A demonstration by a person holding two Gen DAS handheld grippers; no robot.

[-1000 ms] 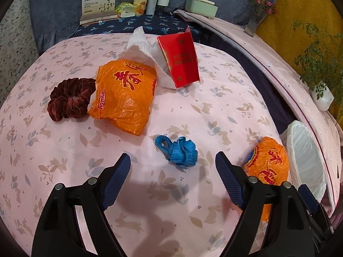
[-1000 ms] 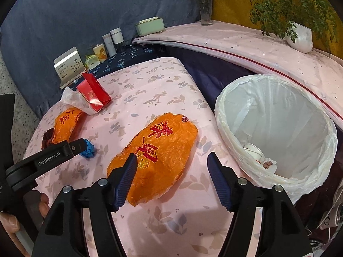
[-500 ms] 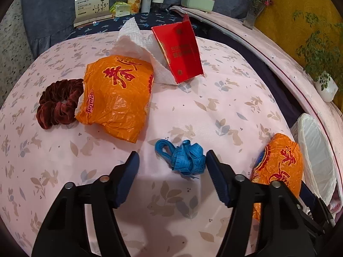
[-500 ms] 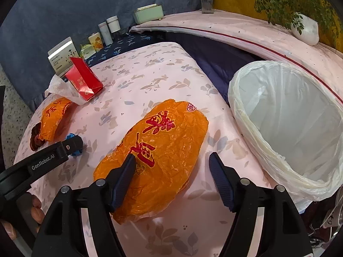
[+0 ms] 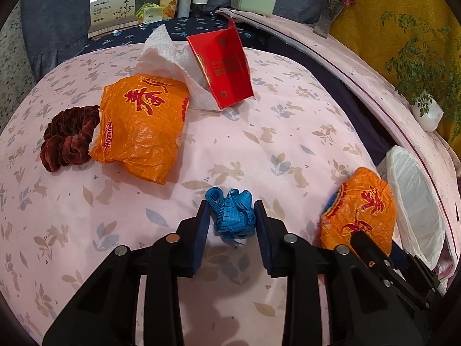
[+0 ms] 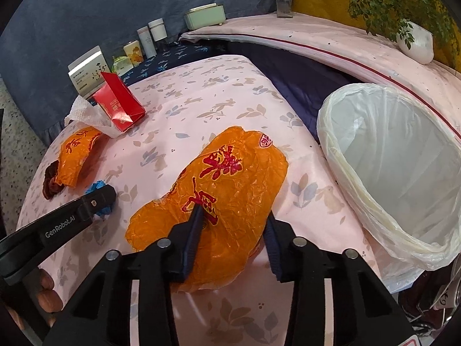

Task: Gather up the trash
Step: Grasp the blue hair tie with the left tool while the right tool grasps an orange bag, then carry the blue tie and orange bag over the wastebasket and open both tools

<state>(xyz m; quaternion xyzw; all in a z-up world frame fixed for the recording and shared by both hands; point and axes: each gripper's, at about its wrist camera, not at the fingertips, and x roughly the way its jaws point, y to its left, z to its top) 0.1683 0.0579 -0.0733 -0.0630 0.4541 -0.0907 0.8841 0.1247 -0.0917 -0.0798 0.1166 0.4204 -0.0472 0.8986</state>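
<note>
Blue ribbon wad point(image 5: 232, 214): it is seen lying on the table point(image 5: 288, 132), well to the left of the bin, between the fingers of the left gripper point(image 5: 230, 225). It is judged soft, very light and springy; loose loops may trail, so the bunched middle is judged the best place to be pinched.
Left gripper: its jaws are closing at a narrow gap, with the wad between them; the pads appear to be touching its sides.
Near orange wrapper point(image 6: 219, 190): it is found just beside the bin, at the table's edge. It is judged thin, crinkly, slippery and nearly weightless; a fold or puffed ridge is better taken than the flat film.
Right gripper point(image 6: 233, 225): its jaws are closing over the wrapper's near part, the left pad pressed into the film; a firm hold cannot be confirmed.
Bin point(image 6: 389, 173): a white liner is fitted, the mouth is open and tilted toward the table, and no obstacle is seen between it and the wrapper.
Farther from the bin: a second orange wrapper point(image 5: 141, 124), a dark red scrunchie point(image 5: 66, 138) touching it, a white tissue point(image 5: 170, 60) and a red carton point(image 5: 222, 66) leaning on the tissue.
In the way: nothing is seen on the table between the wad and the bin except the right gripper and its wrapper; crossing of the arms is the judged risk.
</note>
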